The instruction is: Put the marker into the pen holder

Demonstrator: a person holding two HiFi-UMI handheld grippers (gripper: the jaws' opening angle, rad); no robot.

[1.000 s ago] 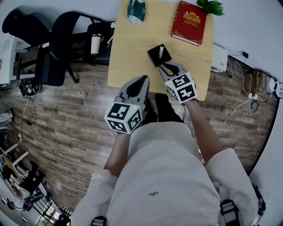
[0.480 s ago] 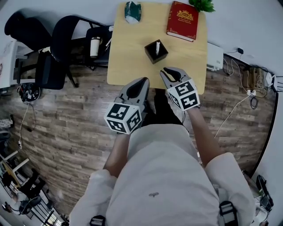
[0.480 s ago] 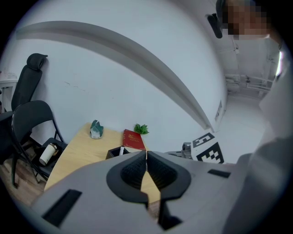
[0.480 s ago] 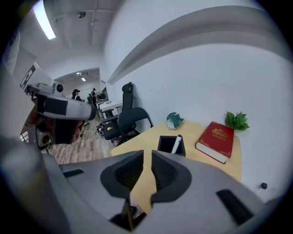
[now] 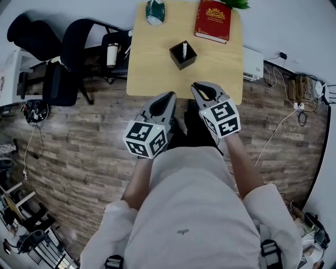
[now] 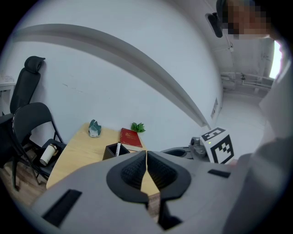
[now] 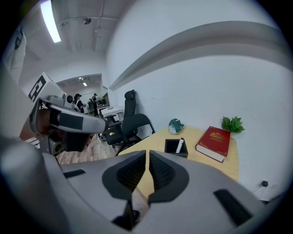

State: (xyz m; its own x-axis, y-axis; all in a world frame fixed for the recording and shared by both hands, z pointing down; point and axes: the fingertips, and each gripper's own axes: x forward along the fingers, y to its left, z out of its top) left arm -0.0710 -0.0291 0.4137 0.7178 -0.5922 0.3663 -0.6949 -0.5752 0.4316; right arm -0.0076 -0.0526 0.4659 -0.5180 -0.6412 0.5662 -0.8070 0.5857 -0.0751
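The left gripper (image 6: pixel 146 159) has its two jaws pressed together along a thin seam, with nothing between them, and the right gripper (image 7: pixel 147 161) likewise has its jaws drawn in to a narrow slit that holds nothing. In the head view both are held side by side in front of the person's body, over the wood-plank floor (image 5: pixel 79 142) just short of the near edge of the light wooden table (image 5: pixel 152 71), each with its marker cube toward the person. The white marker (image 5: pixel 185 50) stands tilted inside the black square pen holder (image 5: pixel 178 59), leaning toward one wall with its upper end above the rim. The holder sits near the middle of the table, well apart from both grippers. Beyond it, at the far right of the tabletop, lies a red book (image 5: pixel 212 21) with gold print on its cover, and a small green plant (image 5: pixel 236 3) sits just behind the book against the white wall. At the far left of the table rests a small green and white object (image 5: pixel 155 11) that is too small to tell. To the left of the table stand black chairs (image 5: pixel 73 52), one with a pale cup (image 5: pixel 112 54) on its seat
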